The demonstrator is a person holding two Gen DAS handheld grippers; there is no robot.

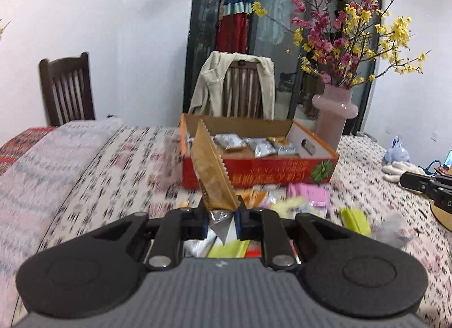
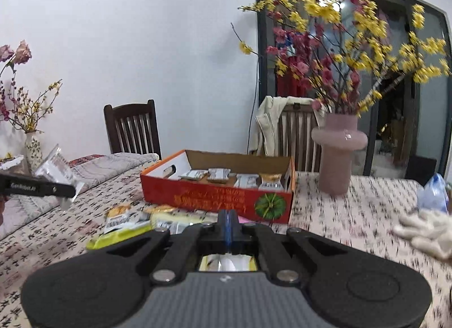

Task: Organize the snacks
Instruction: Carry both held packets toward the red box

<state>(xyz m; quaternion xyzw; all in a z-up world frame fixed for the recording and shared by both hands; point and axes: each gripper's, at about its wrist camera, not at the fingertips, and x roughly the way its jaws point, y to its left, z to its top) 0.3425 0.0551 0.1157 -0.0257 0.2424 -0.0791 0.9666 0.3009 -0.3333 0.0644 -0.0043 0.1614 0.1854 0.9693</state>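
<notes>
The left hand-held gripper [image 1: 221, 216] pinched a gold snack packet [image 1: 211, 169] upright by its lower end, the red box [image 1: 260, 171] lying straight ahead across the desk [image 1: 118, 164], while the right hand-held gripper [image 2: 228, 224], pressed together empty, sat comparably near.

I see a pink vase [image 2: 339, 155] of blossom branches [image 2: 353, 45]. Behind it, left, a jacket-draped chair [image 1: 240, 87]. White gloves [image 2: 426, 229] lie right.

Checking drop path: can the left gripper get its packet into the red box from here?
Probably yes. The left gripper is shut on the packet, the red box lies straight ahead with its top open, and only loose snacks lie low between.
</notes>
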